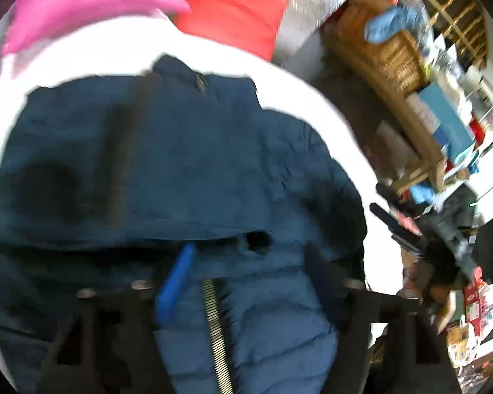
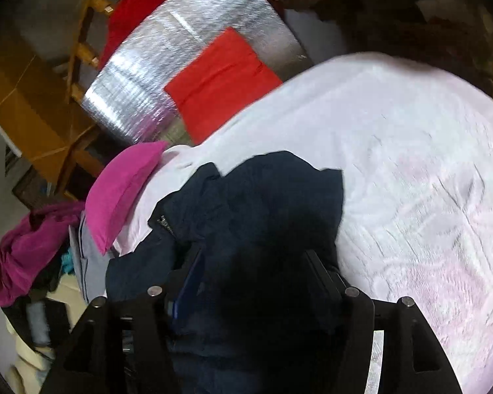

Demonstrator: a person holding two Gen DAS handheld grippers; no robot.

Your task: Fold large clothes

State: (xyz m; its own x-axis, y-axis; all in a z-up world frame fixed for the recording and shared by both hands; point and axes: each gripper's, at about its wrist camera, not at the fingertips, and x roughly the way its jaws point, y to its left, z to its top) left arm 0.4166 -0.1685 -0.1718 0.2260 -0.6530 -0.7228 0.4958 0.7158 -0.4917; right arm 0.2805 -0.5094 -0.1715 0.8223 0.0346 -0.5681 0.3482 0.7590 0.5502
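Left hand-held gripper: jaws spread, nothing pinched; the navy puffer jacket lies directly beneath and ahead of it, with the brass zipper running between the two fingers. Right hand-held gripper: jaws likewise spread, fabric under the gap but the pads do not appear to press on it. Just beyond the left fingers a fold edge crosses the jacket, one layer laid over the other, so at least one fold looks made. The outline is uneven in the right wrist view: a flap and collar stick up at the far side and the bundle is lumpy, not squared. Judgement: partway done; further folds and flattening remain. The jacket rests on the white bedspread, ahead of both grippers. Further out to the left of the right gripper, a pink pillow; beyond that a red cloth on a silver sheet.
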